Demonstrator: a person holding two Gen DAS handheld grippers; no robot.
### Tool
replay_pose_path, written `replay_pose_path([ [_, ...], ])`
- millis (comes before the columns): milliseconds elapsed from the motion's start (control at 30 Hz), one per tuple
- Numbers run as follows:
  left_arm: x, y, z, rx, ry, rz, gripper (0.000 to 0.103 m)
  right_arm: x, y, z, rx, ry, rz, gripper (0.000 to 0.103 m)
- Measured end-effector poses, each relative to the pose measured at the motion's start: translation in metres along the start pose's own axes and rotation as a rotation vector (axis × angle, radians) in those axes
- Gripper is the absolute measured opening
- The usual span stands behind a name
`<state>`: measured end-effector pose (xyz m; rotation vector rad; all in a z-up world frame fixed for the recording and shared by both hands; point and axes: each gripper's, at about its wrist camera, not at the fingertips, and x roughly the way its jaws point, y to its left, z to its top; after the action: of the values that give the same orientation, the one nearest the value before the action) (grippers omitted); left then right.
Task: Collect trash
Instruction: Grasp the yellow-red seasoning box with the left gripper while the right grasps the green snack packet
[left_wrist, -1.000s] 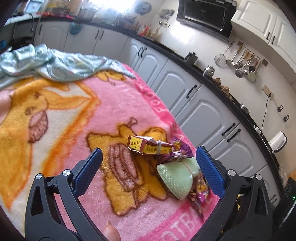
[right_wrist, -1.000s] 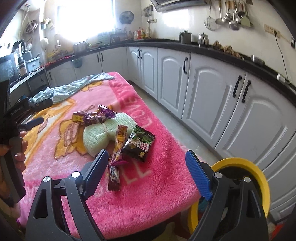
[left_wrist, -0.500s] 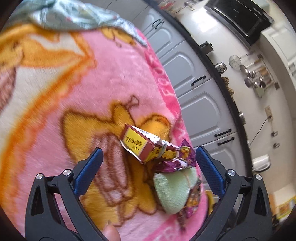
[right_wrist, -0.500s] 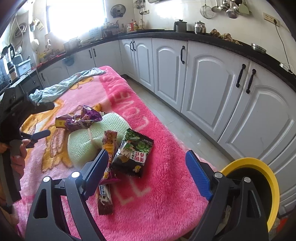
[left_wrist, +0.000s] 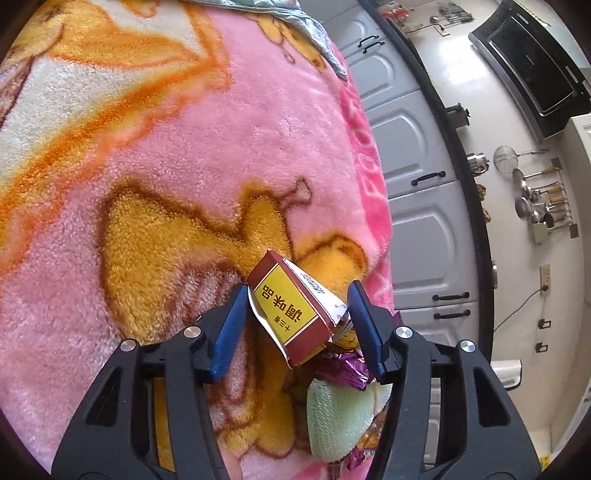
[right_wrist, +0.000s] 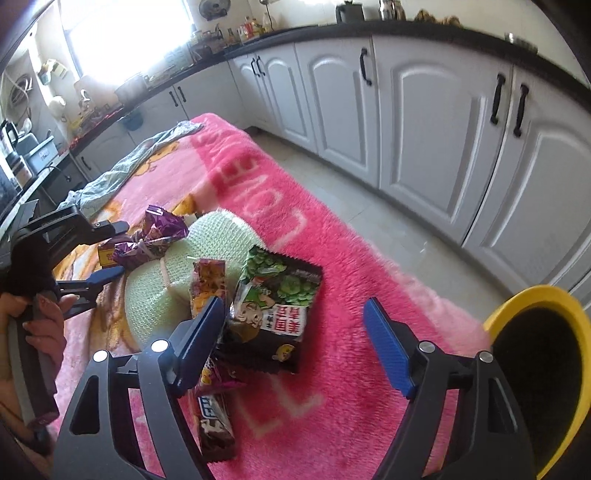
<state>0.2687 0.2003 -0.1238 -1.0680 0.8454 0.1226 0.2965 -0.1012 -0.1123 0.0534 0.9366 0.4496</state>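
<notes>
My left gripper has its jaws partly closed around a red and yellow box that lies on the pink blanket; whether the pads touch it I cannot tell. A purple wrapper and a pale green pad lie behind the box. My right gripper is open and empty over a black and green snack bag. An orange snack stick and a brown bar wrapper lie by its left finger. The left gripper also shows in the right wrist view.
A yellow-rimmed bin stands off the blanket's right corner. A grey-green cloth lies at the far end of the blanket. White cabinets line the wall across a tiled floor strip.
My left gripper moved down to the box and its jaws narrowed around it. My right gripper moved forward and down over the snack bag, still open.
</notes>
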Motion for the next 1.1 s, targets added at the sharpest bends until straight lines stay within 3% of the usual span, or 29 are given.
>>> replay_pose_path([
  [100, 0.0, 0.001, -0.001, 0.019, -0.003, -0.007, 0.046, 0.009, -0.003, -0.002, 0.019, 0.029, 0.006, 0.067],
  [267, -0.006, 0.006, -0.004, 0.035, -0.007, -0.036, 0.045, 0.01, -0.009, -0.008, 0.018, 0.043, -0.009, 0.04],
  [367, -0.014, 0.008, -0.007, 0.047, -0.021, -0.048, 0.045, 0.005, -0.017, -0.011, 0.02, 0.044, 0.001, 0.032],
  [933, -0.088, -0.01, -0.028, 0.213, -0.19, -0.053, 0.043, -0.043, -0.016, -0.033, -0.035, -0.018, 0.033, 0.027],
  [1000, -0.096, -0.014, -0.033, 0.24, -0.206, -0.056, 0.032, -0.05, -0.013, -0.034, -0.04, -0.024, 0.042, 0.027],
  [1100, -0.105, -0.022, -0.042, 0.286, -0.206, -0.06, 0.03, -0.062, -0.007, -0.036, -0.062, -0.037, 0.056, 0.027],
])
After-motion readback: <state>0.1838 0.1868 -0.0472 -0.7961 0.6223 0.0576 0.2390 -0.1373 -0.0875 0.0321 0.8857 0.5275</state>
